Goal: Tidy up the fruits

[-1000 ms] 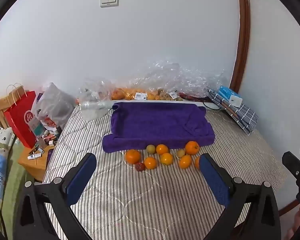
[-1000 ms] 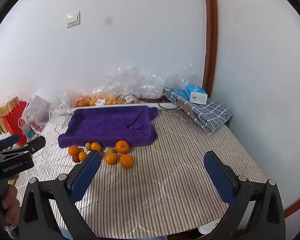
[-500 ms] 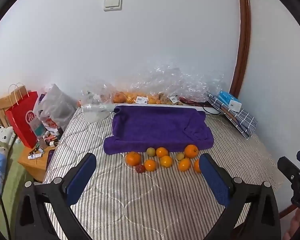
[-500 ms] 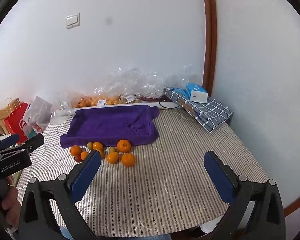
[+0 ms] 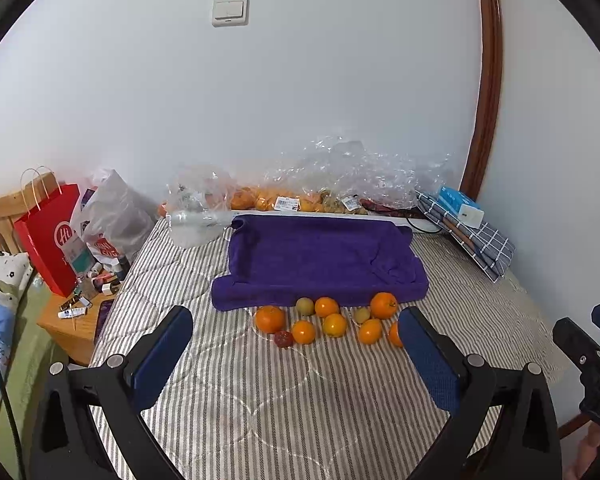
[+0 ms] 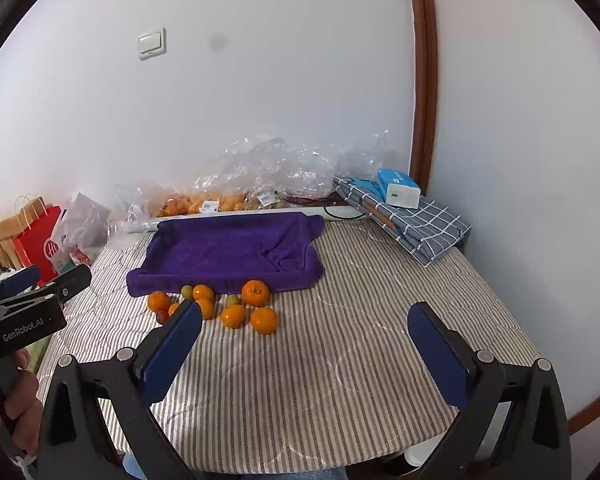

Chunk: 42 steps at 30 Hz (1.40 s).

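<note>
While both views have drifted slightly closer over the last second, I hold left gripper and right gripper spread empty, well short of the small orange and green fruits clustered against the purple towel-lined tray, so sorting has not begun.

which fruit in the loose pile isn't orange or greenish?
The small dark red fruit at the pile's near left edge, beside the large orange. Every other piece is orange or pale green; it is also among the smallest.
</note>
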Motion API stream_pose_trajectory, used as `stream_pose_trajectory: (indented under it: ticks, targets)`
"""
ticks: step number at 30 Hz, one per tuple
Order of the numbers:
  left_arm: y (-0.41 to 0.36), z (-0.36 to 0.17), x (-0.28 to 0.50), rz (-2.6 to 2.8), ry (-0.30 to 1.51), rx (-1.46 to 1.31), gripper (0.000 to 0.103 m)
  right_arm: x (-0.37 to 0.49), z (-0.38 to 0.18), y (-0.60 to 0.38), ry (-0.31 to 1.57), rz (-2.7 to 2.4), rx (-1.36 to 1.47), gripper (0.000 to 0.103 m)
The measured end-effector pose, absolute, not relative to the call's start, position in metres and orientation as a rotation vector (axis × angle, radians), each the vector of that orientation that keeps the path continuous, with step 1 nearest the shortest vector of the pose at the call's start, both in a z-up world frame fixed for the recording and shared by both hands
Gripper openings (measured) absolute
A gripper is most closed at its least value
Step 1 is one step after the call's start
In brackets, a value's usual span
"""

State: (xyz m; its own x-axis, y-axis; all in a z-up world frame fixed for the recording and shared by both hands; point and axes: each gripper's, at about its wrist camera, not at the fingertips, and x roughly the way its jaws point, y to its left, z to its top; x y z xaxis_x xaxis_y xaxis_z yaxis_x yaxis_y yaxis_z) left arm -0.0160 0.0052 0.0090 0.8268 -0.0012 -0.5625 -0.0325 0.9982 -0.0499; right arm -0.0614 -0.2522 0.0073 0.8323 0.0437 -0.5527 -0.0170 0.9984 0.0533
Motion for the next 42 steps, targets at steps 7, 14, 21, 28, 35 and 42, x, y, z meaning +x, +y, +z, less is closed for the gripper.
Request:
stream_pose_trajectory:
  ticks: [7, 14, 21, 28, 35, 42]
  targets:
    - [0.0068, 0.0096, -0.0165, 0.017, 0.597, -0.062, 0.103, -0.0639, 0.0093, -0.2507, 0.582, 0.039, 0.048, 0.101]
    - [0.0082, 0.0075, -0.02, 0.018, 0.594, -0.06, 0.103, -0.0656, 0.0097, -0.2483, 0.574, 0.048, 0.038, 0.101]
    - [0.0078, 0.008, -0.0179, 0.019, 0.596, -0.06, 0.103, -0.0643, 0.0075, -0.2475, 0.579, 0.059, 0.048, 0.101]
    - [0.0076, 0.0083, -0.0179, 0.02, 0.597, -0.061, 0.103, -0.0657, 0.0062, -0.2462, 0.578, 0.059, 0.05, 0.101]
    - [0.0081, 0.0086, -0.0187, 0.019, 0.594, -0.06, 0.103, -0.0644, 0.0046, -0.2449, 0.585, 0.068, 0.055, 0.101]
    - [0.0089, 0.0085, -0.0189, 0.021, 0.594, -0.058, 0.103, -0.0653, 0.0032, -0.2436, 0.581, 0.07, 0.057, 0.101]
